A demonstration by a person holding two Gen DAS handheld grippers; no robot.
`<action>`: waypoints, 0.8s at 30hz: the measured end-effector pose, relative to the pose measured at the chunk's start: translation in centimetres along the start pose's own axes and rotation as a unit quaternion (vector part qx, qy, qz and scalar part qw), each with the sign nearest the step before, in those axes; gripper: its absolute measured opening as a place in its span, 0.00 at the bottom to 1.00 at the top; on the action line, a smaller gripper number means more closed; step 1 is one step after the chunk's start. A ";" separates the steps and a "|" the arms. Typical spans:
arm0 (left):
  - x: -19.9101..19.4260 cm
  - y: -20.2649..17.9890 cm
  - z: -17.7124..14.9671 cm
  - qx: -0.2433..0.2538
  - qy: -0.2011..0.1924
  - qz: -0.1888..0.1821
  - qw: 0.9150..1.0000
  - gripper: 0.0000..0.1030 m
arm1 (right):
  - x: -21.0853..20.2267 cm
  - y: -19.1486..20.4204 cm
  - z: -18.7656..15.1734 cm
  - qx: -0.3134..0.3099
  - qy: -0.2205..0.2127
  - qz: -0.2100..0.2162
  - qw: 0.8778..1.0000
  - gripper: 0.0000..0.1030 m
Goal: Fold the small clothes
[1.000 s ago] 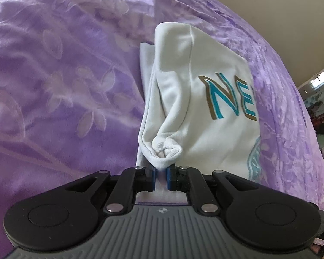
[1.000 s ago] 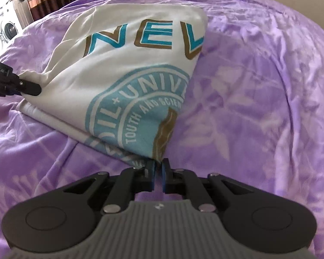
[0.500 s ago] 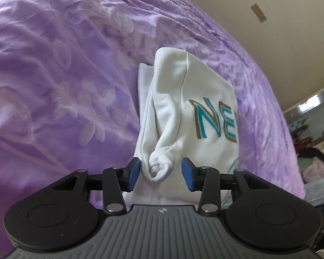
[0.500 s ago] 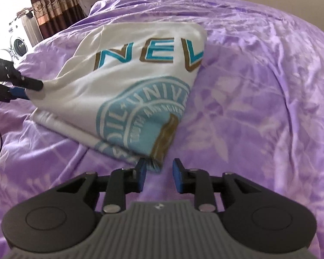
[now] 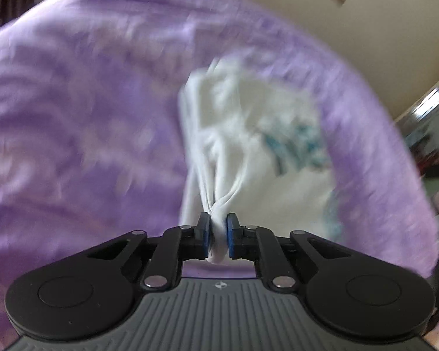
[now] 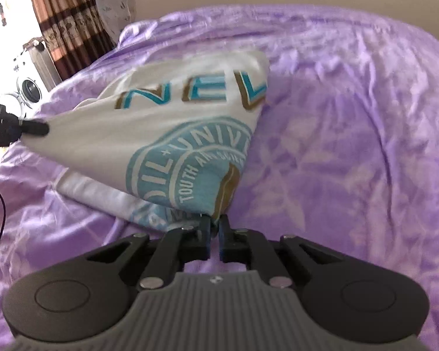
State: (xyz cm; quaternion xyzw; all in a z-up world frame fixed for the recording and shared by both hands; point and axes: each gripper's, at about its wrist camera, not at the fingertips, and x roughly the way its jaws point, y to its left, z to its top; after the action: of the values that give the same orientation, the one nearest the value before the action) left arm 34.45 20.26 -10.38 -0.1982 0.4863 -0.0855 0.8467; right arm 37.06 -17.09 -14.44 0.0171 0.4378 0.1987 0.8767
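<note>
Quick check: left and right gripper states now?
Left gripper: shut on white printed cotton T-shirt.
Right gripper: shut on the T-shirt's near corner.

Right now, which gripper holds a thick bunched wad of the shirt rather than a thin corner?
The left gripper: white shirt fabric bulges between its pads. The right gripper pinches only a thin printed corner.

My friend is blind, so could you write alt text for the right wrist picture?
A white T-shirt with teal lettering is lifted off a purple bedspread, pinched at its near corner by the right tongs. The left tongs grip its far left corner.
</note>
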 end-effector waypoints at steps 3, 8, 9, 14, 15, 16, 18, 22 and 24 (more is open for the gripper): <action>2.7 1.2 -1.1 -0.005 -0.005 0.024 1.000 0.12 | 2.0 -0.4 -1.3 0.020 0.024 -0.005 1.000 0.00; 3.5 0.2 -1.2 0.053 0.013 0.050 0.997 0.15 | 3.0 -0.3 -1.8 0.014 0.037 -0.004 0.999 0.00; 3.1 0.1 -0.9 0.061 0.025 0.052 0.997 0.20 | 2.8 -0.5 -1.7 0.016 0.043 -0.003 0.999 0.00; -0.1 -1.0 -0.1 0.118 0.046 0.059 0.990 0.32 | 0.8 -1.7 -1.5 0.001 0.053 -0.013 0.999 0.00; -1.0 -1.3 0.6 0.131 0.031 0.053 0.989 0.36 | 0.2 -2.0 -1.3 -0.002 0.048 -0.016 0.999 0.00; -1.8 -1.5 1.3 0.138 0.016 0.047 0.989 0.41 | -0.3 -2.3 -0.9 -0.003 0.042 -0.020 0.999 0.00; -2.9 -1.7 3.1 0.138 -0.018 0.046 0.989 0.48 | -1.0 -3.0 0.2 0.000 0.030 -0.023 0.999 0.00; -3.3 -2.0 7.5 0.110 -0.082 0.024 0.990 0.58 | -1.4 -3.4 3.6 0.002 -0.006 -0.024 1.000 0.00; -2.1 -2.4 9.8 0.104 -0.099 0.011 0.990 0.62 | -1.0 -3.3 5.6 -0.002 -0.024 -0.023 0.999 0.03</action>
State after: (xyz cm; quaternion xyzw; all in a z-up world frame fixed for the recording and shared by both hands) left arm 41.92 21.28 -3.30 -0.1112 0.3909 -0.1059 0.9075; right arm 42.01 -19.65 -10.92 0.0106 0.4162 0.1791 0.8914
